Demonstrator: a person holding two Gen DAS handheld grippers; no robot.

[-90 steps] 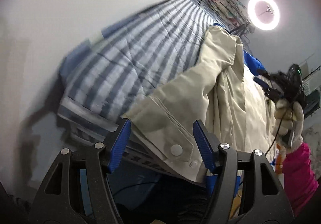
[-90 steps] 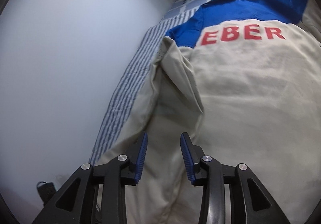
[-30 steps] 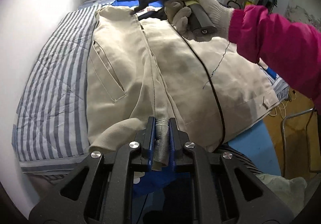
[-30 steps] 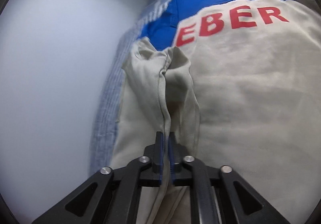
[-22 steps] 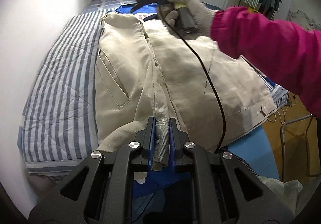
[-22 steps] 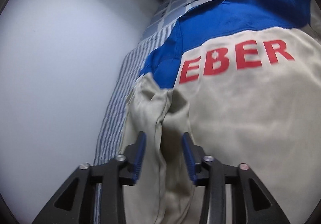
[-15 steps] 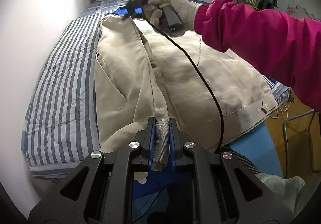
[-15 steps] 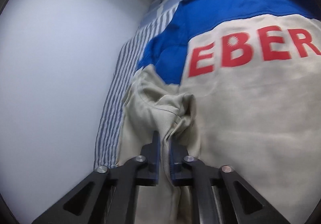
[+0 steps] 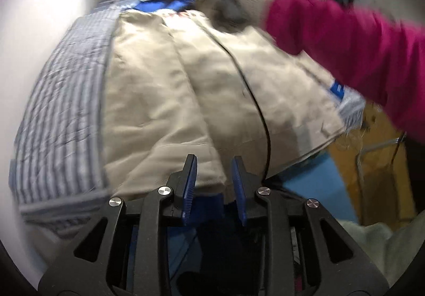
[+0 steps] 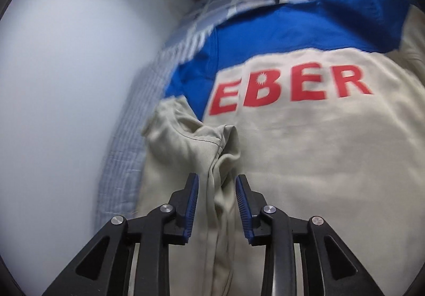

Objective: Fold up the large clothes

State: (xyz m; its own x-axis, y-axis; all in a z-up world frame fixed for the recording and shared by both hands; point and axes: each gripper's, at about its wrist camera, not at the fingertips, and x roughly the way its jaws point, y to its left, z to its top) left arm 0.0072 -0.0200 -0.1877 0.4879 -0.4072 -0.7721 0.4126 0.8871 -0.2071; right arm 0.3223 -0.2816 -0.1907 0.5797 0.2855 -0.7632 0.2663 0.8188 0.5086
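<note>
A beige jacket (image 10: pixel 305 163) with a blue yoke is spread flat across the striped bed (image 9: pixel 61 99), its hem at the near edge.

Red letters "EBER" are printed below the yoke. The left gripper (image 9: pixel 213 176) and right gripper (image 10: pixel 216 197) have just been opening — jaws apart, a bunched fabric fold lying loose between the right pads.

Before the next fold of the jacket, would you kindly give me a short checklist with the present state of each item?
1. Left gripper free of cloth: ok, jaws just opened, hem not pinched.
2. Right gripper released: ok, jaws just opened, bunched seam loose between them.
3. Jacket flat: not ok, seam ridged up.
4. Jacket on striped bedding: ok.
5. Black cable clear of jacket: not ok.
</note>
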